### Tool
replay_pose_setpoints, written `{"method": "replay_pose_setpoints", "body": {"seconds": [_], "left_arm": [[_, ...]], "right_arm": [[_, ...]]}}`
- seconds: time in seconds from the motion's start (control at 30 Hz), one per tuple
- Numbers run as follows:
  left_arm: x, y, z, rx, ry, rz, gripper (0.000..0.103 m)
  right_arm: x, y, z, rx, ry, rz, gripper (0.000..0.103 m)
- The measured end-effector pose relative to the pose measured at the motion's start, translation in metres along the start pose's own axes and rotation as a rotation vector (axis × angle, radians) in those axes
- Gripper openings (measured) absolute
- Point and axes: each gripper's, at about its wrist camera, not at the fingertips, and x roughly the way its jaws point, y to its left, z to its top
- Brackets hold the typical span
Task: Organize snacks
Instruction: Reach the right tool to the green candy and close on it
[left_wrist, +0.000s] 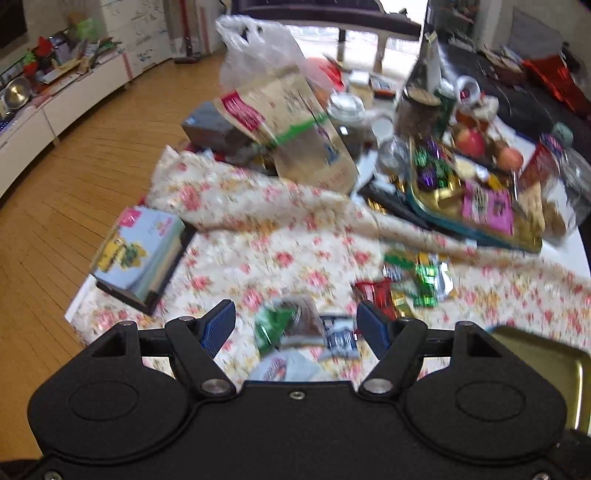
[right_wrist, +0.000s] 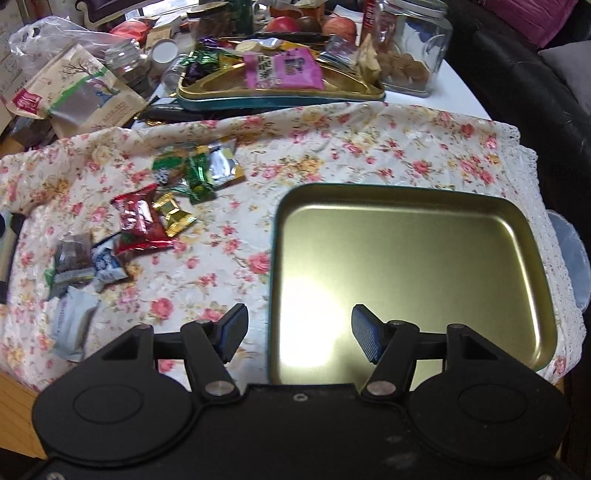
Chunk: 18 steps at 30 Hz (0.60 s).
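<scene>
Several wrapped snacks lie loose on the floral tablecloth: a red packet, a gold candy, green candies, a blue-white packet and a grey packet. An empty gold tin tray sits to their right. My right gripper is open and empty above the tray's near left edge. My left gripper is open and empty, hovering over a green-brown packet and the blue-white packet. The red packet and the tray's corner show in the left wrist view.
A second tin tray full of sweets stands behind, with a glass jar, apples, a brown paper bag and jars. A boxed set lies at the table's left edge. A dark sofa lies right.
</scene>
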Motion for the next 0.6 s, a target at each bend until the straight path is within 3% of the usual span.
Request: {"method": "replay_pose_setpoints", "body": {"seconds": [0.1,0.3,0.5,0.6], "left_arm": [[-0.008,0.011,0.019,-0.021,-0.044,0.011,0.074],[0.004,0.027,0.049,-0.024,-0.032,0.021,0.074],[0.031,0.04,0.06,-0.041,0.066,0.002,0.074],[0.034,0.043,0.062,-0.05,0.077,-0.002,0.074]], "right_arm": [[-0.009,0.007,0.012,0.029,-0.011,0.05,0.065],[-0.02,0.024,0.045,0.02,-0.065,0.102,0.066],[-0.007,0.038,0.084,0.045,-0.075,0.149,0.065],[0.009,0.046,0.105,0.068,-0.062,0.165,0.064]]}}
